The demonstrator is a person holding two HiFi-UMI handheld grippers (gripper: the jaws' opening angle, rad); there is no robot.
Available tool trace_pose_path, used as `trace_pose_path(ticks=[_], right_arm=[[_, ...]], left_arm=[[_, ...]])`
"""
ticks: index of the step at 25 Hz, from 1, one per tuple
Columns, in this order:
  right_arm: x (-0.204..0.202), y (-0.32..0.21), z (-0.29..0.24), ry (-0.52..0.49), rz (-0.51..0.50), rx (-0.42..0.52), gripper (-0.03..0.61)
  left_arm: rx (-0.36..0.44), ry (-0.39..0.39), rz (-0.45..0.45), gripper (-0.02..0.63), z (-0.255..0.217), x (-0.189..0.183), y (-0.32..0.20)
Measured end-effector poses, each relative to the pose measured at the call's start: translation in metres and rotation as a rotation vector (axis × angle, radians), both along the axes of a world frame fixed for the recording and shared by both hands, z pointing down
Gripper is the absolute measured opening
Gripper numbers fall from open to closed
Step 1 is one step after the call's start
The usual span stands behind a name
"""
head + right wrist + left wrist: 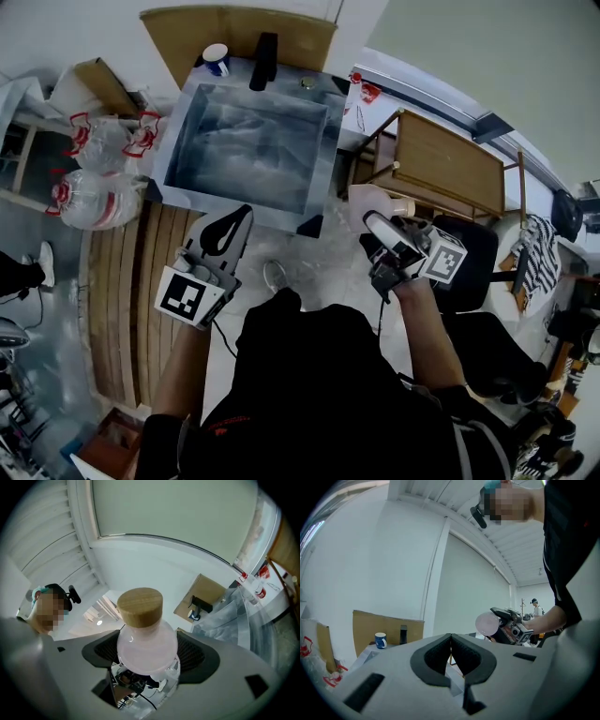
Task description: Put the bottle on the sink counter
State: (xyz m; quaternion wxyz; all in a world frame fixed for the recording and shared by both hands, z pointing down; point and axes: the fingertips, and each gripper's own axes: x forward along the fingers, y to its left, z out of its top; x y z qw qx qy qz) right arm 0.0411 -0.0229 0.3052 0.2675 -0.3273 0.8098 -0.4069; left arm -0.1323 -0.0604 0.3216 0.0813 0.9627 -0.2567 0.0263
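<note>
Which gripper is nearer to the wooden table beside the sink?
Right. The right gripper holds the bottle close beside the wooden table; the left gripper, shut, is at the sink's front edge.

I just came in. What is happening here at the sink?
A person stands at a metal sink with a gripper in each hand. The right gripper is shut on a pale bottle with a wooden cap. The bottle is in the air to the right of the sink, not yet set down. The left gripper is shut and empty, in front of the sink.
</note>
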Motion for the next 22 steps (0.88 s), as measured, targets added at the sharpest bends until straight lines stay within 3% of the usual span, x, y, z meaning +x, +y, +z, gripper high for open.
trace_pose_path(ticks=[12, 22], right_arm=[[0.017, -0.052, 0.013, 0.003, 0.029, -0.027, 0.377], [0.045, -0.112, 0.037, 0.060, -0.051, -0.028, 0.377]], left_arm=[[-0.024, -0.005, 0.003, 0.018, 0.012, 0.005, -0.044], [-0.067, -0.044, -0.084, 0.018, 0.030, 0.025, -0.070]])
